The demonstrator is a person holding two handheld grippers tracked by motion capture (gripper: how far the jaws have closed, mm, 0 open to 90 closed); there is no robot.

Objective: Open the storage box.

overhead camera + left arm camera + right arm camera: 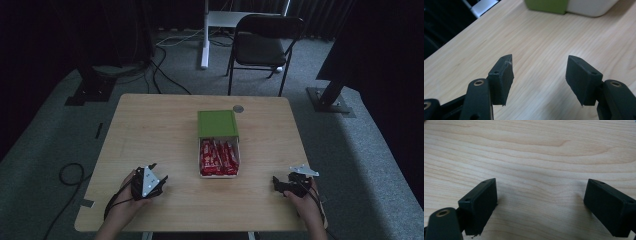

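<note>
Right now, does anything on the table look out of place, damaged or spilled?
Little stands out. The green lid covers only the far part of the white box, so the red packets show, packed neatly. The left gripper's fingertips look slightly chipped. Nothing is spilled.

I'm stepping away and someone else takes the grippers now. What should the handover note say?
Left gripper: open, nothing between its jaws, near the table's front left.
Right gripper: open, empty, at the front right.
White box: mid-table, its green lid covering the far half, red packets showing in the near half.
Done: packets lie in the box.
Left: probably closing the lid fully.
</note>
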